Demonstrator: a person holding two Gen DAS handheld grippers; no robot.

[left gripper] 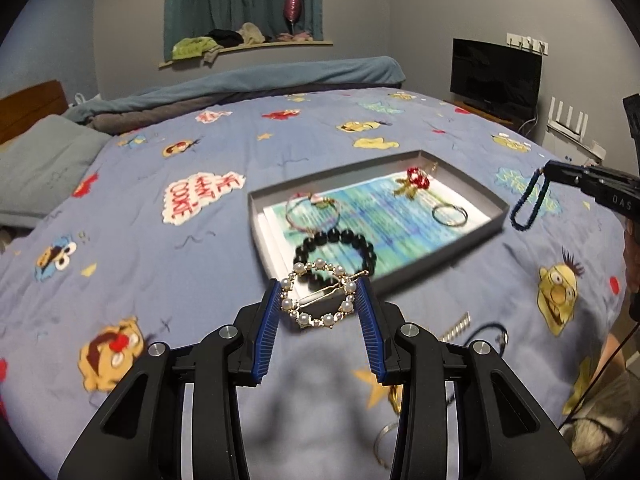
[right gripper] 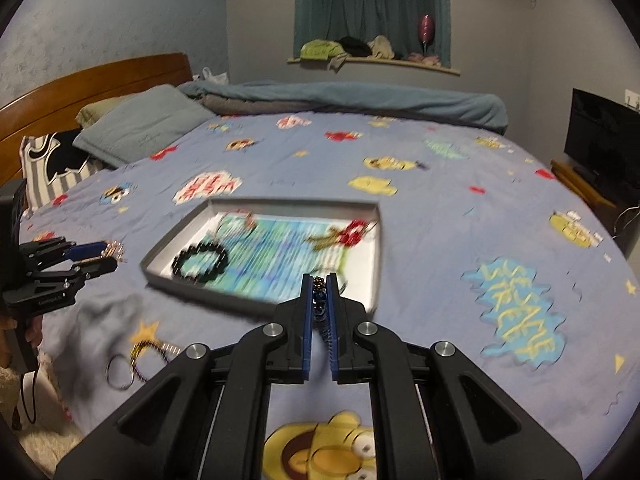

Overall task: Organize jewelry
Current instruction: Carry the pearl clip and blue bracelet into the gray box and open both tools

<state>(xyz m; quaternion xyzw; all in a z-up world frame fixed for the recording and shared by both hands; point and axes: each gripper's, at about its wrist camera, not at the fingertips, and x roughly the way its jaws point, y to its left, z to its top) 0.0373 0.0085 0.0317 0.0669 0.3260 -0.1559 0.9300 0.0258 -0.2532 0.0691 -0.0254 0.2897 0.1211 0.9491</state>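
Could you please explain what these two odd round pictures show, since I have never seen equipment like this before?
A person holds a hand-operated two-finger clamp in each hand; each carries a wide-angle camera looking along its fingers. One picture comes from the left gripper, which grips a round pearl hair clip. The other comes from the right gripper, pinching a dark blue beaded loop, seen dangling in the left view. Both hover over a cartoon-print bedspread. On it sits a shallow grey tray holding a black bead bracelet and other jewelry.
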